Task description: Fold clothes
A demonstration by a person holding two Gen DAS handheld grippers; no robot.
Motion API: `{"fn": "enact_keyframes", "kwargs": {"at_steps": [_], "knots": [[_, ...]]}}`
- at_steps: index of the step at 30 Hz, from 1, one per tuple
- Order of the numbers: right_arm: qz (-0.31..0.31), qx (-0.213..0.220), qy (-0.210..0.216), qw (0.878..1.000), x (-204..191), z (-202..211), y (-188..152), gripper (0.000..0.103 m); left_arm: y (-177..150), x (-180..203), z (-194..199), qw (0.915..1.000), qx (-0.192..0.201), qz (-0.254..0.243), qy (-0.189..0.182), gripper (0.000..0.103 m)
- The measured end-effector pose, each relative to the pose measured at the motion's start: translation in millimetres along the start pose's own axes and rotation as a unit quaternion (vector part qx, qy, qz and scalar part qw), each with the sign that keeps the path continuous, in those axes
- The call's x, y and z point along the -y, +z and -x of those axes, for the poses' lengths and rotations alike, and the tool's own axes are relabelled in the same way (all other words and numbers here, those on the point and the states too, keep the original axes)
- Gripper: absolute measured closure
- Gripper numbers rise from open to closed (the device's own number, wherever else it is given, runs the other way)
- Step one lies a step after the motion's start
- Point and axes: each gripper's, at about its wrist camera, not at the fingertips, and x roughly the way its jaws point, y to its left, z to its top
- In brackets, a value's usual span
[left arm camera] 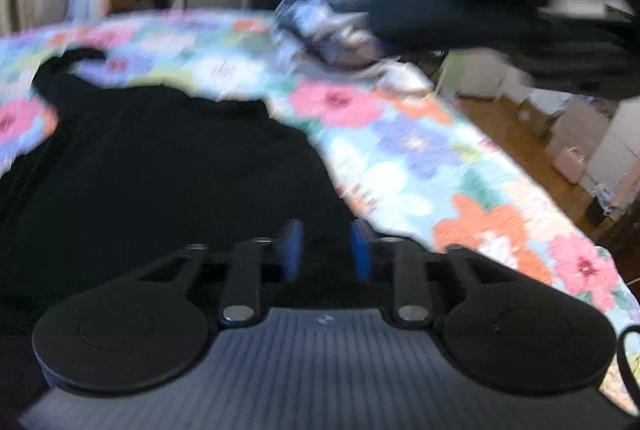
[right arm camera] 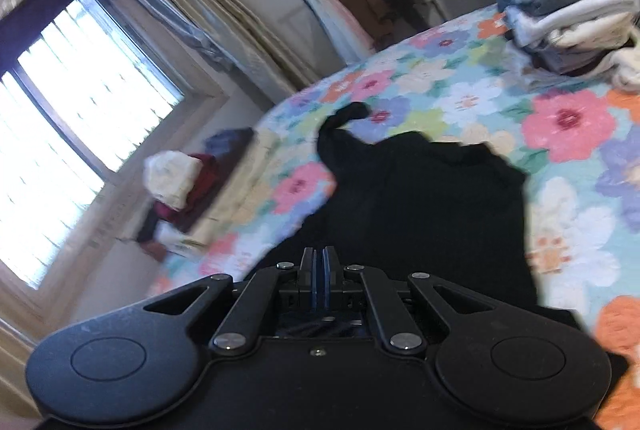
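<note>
Floral bedspread [left arm camera: 420,157] under both your grippers: black garment [left arm camera: 160,169] stretches ahead of the part-open left gripper [left arm camera: 326,250], fabric between its jaws, grip unclear; right gripper [right arm camera: 320,270] pinched shut, hold unclear.

Black garment [left arm camera: 160,169] cut off at frame edge, clothes pile [left arm camera: 332,25] motion-blurred

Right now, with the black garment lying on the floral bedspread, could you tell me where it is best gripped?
Grip the black garment at its far edge beside the sleeve-like tail, coming over it from the near side; that edge lies flat and exposed on the bedspread.
</note>
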Motion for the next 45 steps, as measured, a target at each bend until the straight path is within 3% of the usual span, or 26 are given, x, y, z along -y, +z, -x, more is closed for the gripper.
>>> {"fn": "enact_keyframes", "kwargs": {"at_steps": [2, 6, 10, 13, 16, 18, 20, 21, 22, 27, 29, 32, 34, 36, 38, 40, 43, 45], "knots": [[0.036, -0.002, -0.062, 0.997, 5.3, 0.8, -9.9, 0.09, -0.2, -17.5, -5.3, 0.9987, -0.025, 0.042, 0.014, 0.081], [0.074, -0.048, -0.125, 0.988, 25.7, -9.2, -37.3, 0.058, -6.1, -49.6, -4.7, 0.9904, -0.063, 0.12, 0.027, 0.081], [0.066, -0.094, -0.108, 0.988, 38.9, -28.3, -60.0, 0.049, -11.9, -68.4, -2.3, 0.9813, -0.078, 0.176, 0.007, 0.063], [0.074, -0.111, -0.082, 0.988, 38.2, -44.8, -73.3, 0.043, -14.7, -76.3, -5.4, 0.9764, -0.088, 0.197, 0.003, 0.061], [0.137, -0.1, -0.108, 0.98, 27.2, -65.6, -83.8, 0.033, -16.0, -78.6, -8.3, 0.9753, -0.095, 0.199, 0.002, 0.061], [0.174, -0.104, -0.128, 0.971, 28.5, -82.7, -90.9, 0.032, -14.7, -76.7, -13.7, 0.9784, -0.107, 0.176, 0.014, 0.061], [0.195, -0.12, -0.127, 0.965, 32.5, -95.1, -97.0, 0.033, -13.5, -73.6, -21.8, 0.9816, -0.119, 0.143, 0.042, 0.061], [0.196, -0.127, -0.115, 0.966, 34.9, -99.2, -99.4, 0.053, -13.3, -74.3, -24.4, 0.9818, -0.121, 0.138, 0.05, 0.061], [0.185, -0.136, -0.098, 0.968, 38.5, -102.1, -100.9, 0.094, -12.6, -77.0, -25.6, 0.9812, -0.12, 0.143, 0.051, 0.061], [0.126, -0.08, -0.066, 0.987, 49.8, -80.1, -92.5, 0.095, -9.4, -93.7, -15.5, 0.975, -0.086, 0.204, 0.021, 0.059], [0.108, -0.057, -0.059, 0.991, 51.5, -65.6, -81.9, 0.095, -10.2, -97.6, -9.8, 0.9709, -0.072, 0.228, -0.003, 0.04], [0.093, -0.031, -0.061, 0.993, 51.8, -46.2, -67.3, 0.095, -10.2, -92.2, -3.9, 0.9698, -0.056, 0.231, -0.054, 0.035], [0.079, -0.02, -0.066, 0.995, 50.9, -44.5, -57.8, 0.095, -9.0, -79.9, -3.6, 0.976, -0.055, 0.201, -0.063, 0.034], [0.037, -0.02, -0.076, 0.996, 55.6, -45.4, -47.3, 0.095, -7.1, -61.5, -6.4, 0.9875, -0.062, 0.14, -0.035, 0.029], [-0.018, -0.017, -0.059, 0.998, 64.2, -41.8, -36.9, 0.095, -8.1, -41.3, -11.3, 0.9944, -0.071, 0.076, -0.022, 0.028], [-0.038, -0.009, -0.032, 0.999, 65.3, -39.3, -30.2, 0.095, -9.4, -25.6, -16.4, 0.9955, -0.077, 0.039, -0.04, 0.028], [-0.032, -0.009, -0.013, 0.999, 53.9, -37.3, -21.7, 0.095, -9.2, -4.1, -17.6, 0.9957, -0.056, 0.019, -0.072, 0.028], [-0.039, -0.012, 0.008, 0.999, 48.1, -37.0, -18.5, 0.095, -7.9, 15.6, -17.0, 0.9955, -0.044, -0.023, -0.081, 0.028]]}}
